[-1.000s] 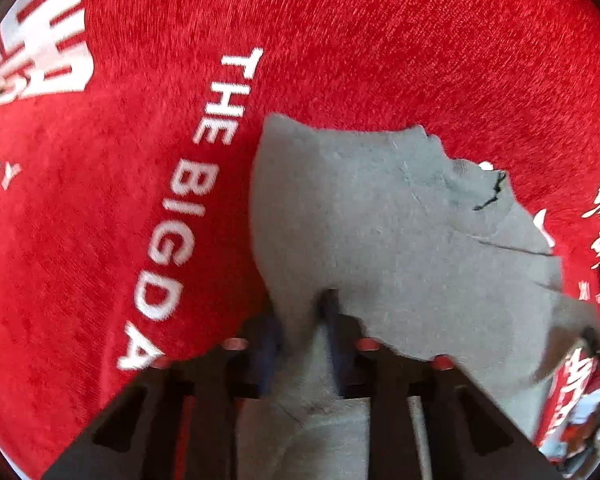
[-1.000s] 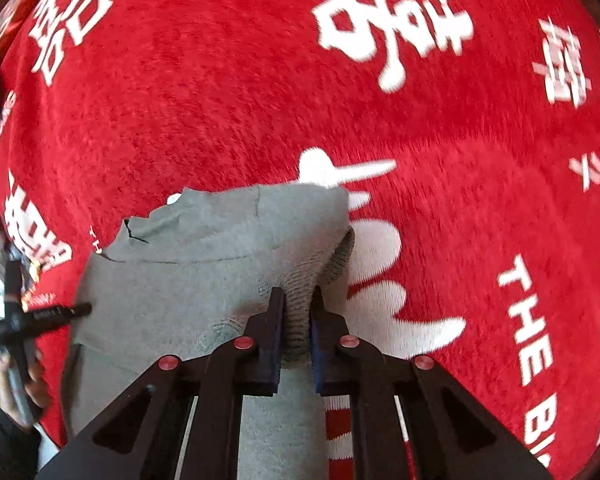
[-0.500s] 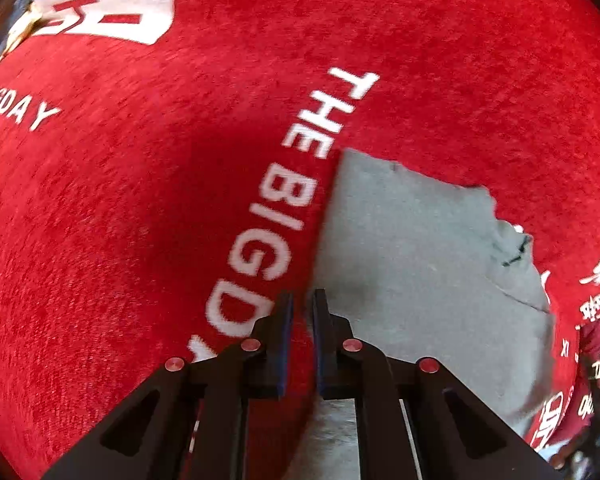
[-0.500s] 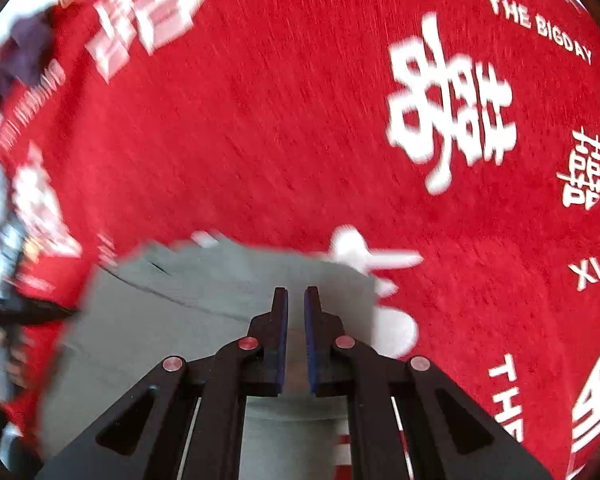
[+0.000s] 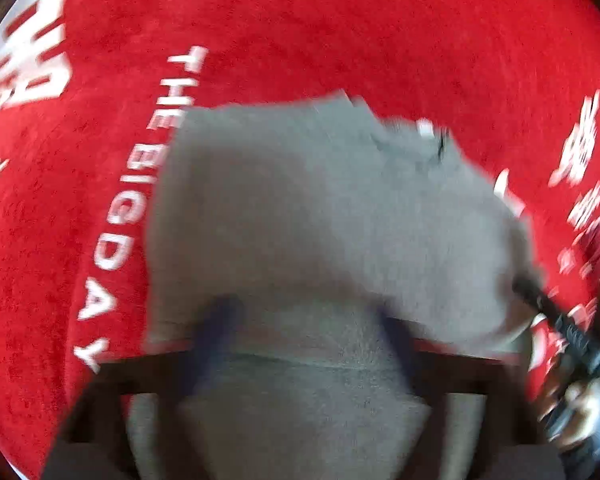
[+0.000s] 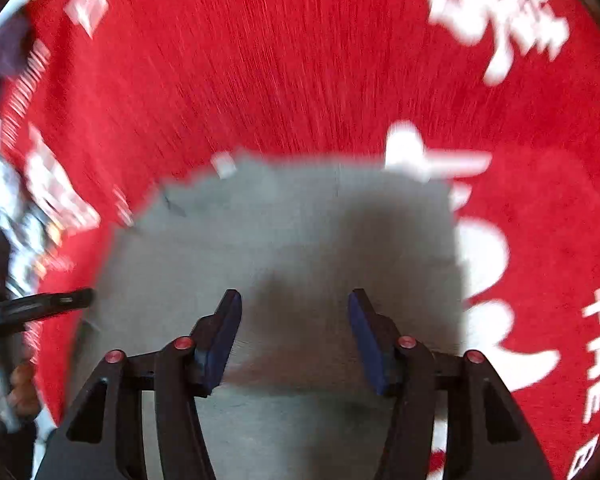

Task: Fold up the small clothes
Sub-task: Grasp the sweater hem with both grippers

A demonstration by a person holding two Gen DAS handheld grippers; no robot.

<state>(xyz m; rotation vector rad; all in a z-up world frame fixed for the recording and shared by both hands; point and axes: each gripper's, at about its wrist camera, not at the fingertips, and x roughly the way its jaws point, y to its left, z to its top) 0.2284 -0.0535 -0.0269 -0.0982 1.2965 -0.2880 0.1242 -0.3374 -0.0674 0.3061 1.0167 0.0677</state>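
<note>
Your left wrist camera looks steeply down, close over the grey garment (image 5: 300, 208) on the red cloth (image 5: 340, 32). Your right wrist camera tilts down too, from nearby. Both views share that garment (image 6: 284, 240) and the cloth's white lettering.

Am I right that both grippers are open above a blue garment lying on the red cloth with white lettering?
Not quite: the garment is grey, not blue; only the pads on the gripper fingers are blue. The right wrist view shows it plainly, below the right gripper, whose jaws have just been opening with nothing between them. The left gripper is likewise open over it, and the red cloth does carry white lettering.
</note>
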